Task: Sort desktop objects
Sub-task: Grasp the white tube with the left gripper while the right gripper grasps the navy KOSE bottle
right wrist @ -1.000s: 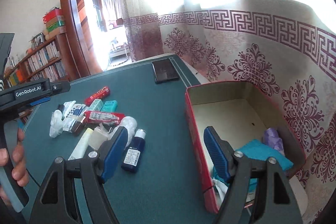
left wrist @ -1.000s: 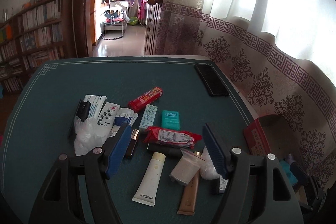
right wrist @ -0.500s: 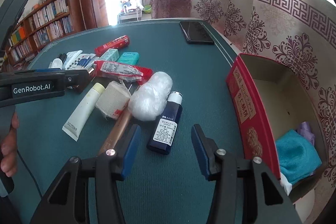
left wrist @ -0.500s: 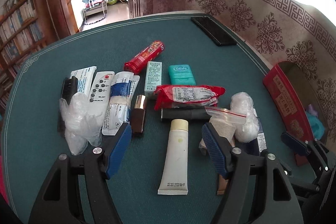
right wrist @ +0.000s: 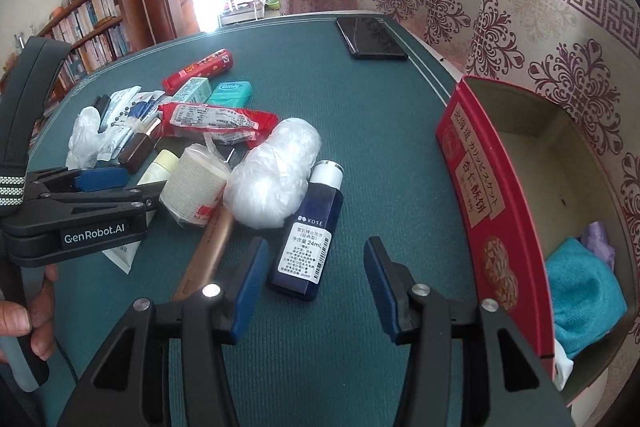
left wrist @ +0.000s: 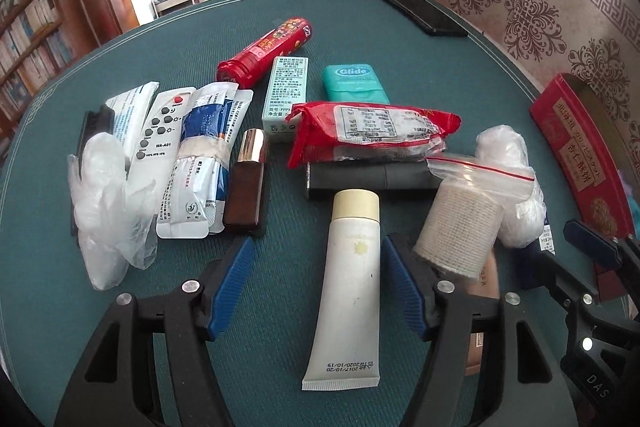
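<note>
So the pile of stuff to sort is bunched up on the near half of the desk point(left wrist: 280, 27), which has a dark teal ribbed cover with a thin pale border line. There's a cream tube point(left wrist: 352, 291) with a beige cap lying lengthwise right between the left tongs point(left wrist: 318, 281), which are fairly wide and closing in, pads not on it yet. The right tongs point(right wrist: 316, 283) stand at a middling gap around the bottom end of a small navy bottle point(right wrist: 310, 239) with a white cap, not pressing it as far as I can see. Next to that bottle is a crinkly white plastic bundle point(right wrist: 272, 179), a bandage roll in a zip bag point(left wrist: 460, 223), a red snack wrapper point(left wrist: 372, 131), a red cylinder point(left wrist: 266, 53), a white remote point(left wrist: 158, 135) and a brown lipstick-ish case with a gold cap point(left wrist: 246, 183). Off the right edge sits an open red tin point(right wrist: 492, 211) with a teal cloth point(right wrist: 580, 295) inside. Room has patterned curtains, a bookshelf and a doorway. Readable bits: "Glide" on the teal floss box point(left wrist: 354, 83), "KOSÉ" and "24mL" on the navy bottle, "WA-A01" on the remote, "2017/10/20" on the tube, "GenRobot.AI" on the left tool
</note>
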Demonstrator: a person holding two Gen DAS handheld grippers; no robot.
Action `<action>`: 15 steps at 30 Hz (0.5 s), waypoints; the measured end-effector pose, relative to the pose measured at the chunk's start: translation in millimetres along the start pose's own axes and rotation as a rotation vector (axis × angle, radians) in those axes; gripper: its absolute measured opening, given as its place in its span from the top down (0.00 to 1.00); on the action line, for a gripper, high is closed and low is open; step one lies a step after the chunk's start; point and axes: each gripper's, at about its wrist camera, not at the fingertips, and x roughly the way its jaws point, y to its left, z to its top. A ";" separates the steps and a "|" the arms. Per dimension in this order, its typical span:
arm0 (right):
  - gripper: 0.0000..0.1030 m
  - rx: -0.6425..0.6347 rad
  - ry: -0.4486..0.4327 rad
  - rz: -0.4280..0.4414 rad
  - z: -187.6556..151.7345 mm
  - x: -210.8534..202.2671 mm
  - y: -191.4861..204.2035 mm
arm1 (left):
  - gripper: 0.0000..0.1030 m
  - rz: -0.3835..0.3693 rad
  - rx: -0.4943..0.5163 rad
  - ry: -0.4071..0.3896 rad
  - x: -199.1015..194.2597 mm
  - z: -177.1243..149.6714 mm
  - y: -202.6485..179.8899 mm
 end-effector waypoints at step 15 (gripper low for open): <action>0.58 0.007 0.066 -0.001 4.7 21.8 1.0 | 0.72 -0.068 0.100 -0.019 -5.2 -3.0 -16.9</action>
